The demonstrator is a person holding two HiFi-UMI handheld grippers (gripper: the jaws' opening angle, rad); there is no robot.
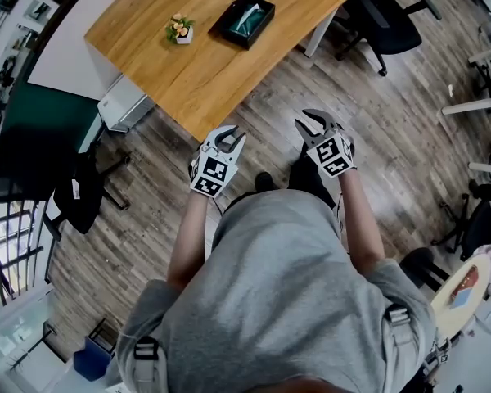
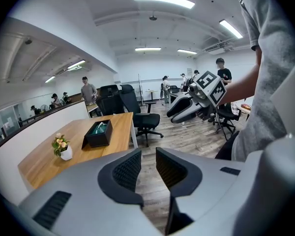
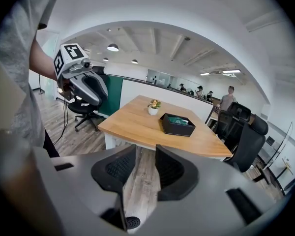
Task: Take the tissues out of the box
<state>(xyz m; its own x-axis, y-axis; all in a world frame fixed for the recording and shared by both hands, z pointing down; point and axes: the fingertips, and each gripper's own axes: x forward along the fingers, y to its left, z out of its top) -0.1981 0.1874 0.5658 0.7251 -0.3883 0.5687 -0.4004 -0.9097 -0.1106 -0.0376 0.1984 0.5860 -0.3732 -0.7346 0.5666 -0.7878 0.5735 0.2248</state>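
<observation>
Head view – left gripper: held in front of the person over the wooden floor, short of the table's near corner; jaws parted, nothing between them.
Head view – right gripper: beside the left one and level with it, also over the floor; jaws parted and empty.
Head view – box: black and open-topped, on the far part of the table, well apart from both grippers.
Head view – tissues: a pale teal mass inside the box.
Head view – flower pot: a small white pot on the table, left of the box and apart from it.

Left gripper view – left gripper: a narrow gap stands between the two ribbed pads; only floor shows through it, and the pads touch nothing.
Left gripper view – box: on the table beyond the jaws and to their left, not reached.
Left gripper view – right gripper: in the air to the right, pointing down toward the floor.

Right gripper view – right gripper: pads slightly apart with bare floor between them, gripping nothing.
Right gripper view – box: on the table ahead, above the jaws, with the tissues showing inside.
Right gripper view – left gripper: in the air at upper left, clear of the table.
</observation>
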